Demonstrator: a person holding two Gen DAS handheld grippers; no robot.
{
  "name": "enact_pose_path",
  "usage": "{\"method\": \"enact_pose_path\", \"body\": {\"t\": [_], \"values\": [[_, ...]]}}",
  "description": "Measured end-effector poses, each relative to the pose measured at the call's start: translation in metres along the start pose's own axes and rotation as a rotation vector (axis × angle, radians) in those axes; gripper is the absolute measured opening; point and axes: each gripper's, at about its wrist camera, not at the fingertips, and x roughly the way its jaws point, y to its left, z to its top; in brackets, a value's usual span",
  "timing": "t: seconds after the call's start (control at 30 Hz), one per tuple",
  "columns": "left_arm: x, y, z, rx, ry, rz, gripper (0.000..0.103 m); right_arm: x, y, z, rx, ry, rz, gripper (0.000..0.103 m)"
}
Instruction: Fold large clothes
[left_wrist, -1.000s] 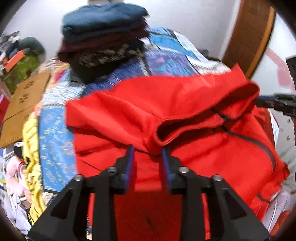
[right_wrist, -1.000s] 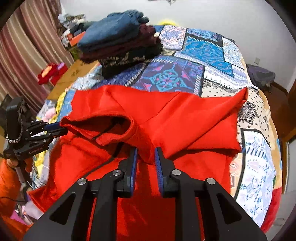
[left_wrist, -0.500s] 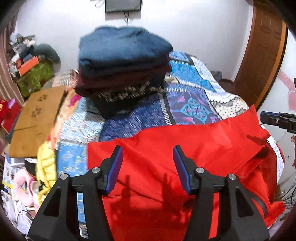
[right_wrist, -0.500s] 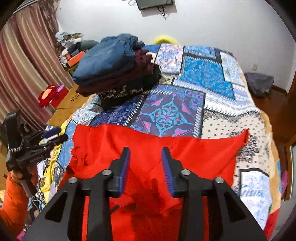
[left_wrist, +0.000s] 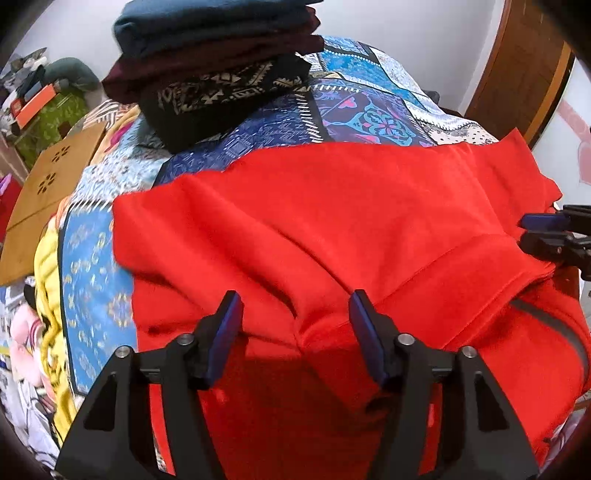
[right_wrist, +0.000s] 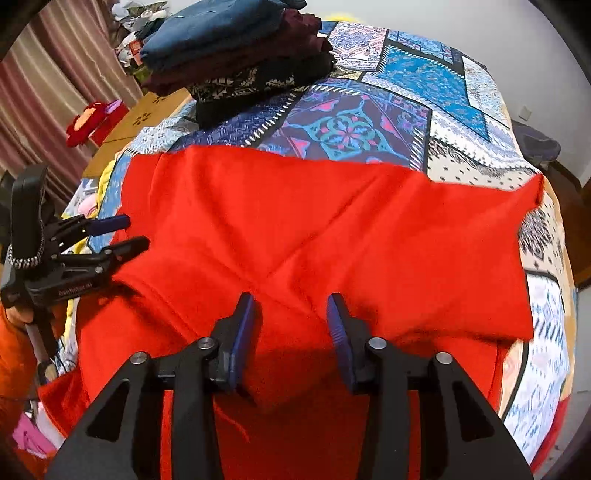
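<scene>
A large red garment (left_wrist: 332, 221) lies on the patterned bedspread (left_wrist: 369, 107), with its upper part folded down over the lower part; it also shows in the right wrist view (right_wrist: 332, 229). A grey zipper (left_wrist: 550, 325) shows at the right. My left gripper (left_wrist: 293, 321) is open and empty, just above the folded edge. My right gripper (right_wrist: 291, 325) is open and empty over the fold too. The right gripper shows at the right edge of the left wrist view (left_wrist: 546, 236), and the left gripper at the left of the right wrist view (right_wrist: 114, 236).
A stack of folded clothes (left_wrist: 218, 55) sits on the bed behind the garment, also in the right wrist view (right_wrist: 236, 48). A brown box (left_wrist: 48, 184) and clutter lie left of the bed. A wooden door (left_wrist: 517, 70) stands at the right.
One second ago both grippers were shut on the red fabric, lifting a fold. They laid it down, opened and let go. Both have since dropped closer to the garment.
</scene>
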Motion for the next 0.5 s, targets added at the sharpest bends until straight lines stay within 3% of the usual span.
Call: {"method": "enact_pose_path", "body": {"t": [0.07, 0.27, 0.4, 0.5], "values": [[-0.003, 0.001, -0.008, -0.011, -0.004, 0.001, 0.064, -0.004, -0.003, -0.008, 0.02, -0.006, -0.006, 0.049], [-0.017, 0.002, -0.029, -0.002, -0.023, 0.014, 0.069, -0.016, -0.016, -0.017, 0.109, -0.015, 0.043, 0.049], [-0.031, 0.008, -0.032, 0.004, -0.019, 0.015, 0.069, -0.032, -0.022, -0.017, 0.139, -0.052, 0.022, 0.049], [-0.044, 0.025, -0.027, -0.051, -0.042, 0.025, 0.069, -0.044, -0.03, -0.015, 0.161, -0.089, 0.001, 0.049]]}}
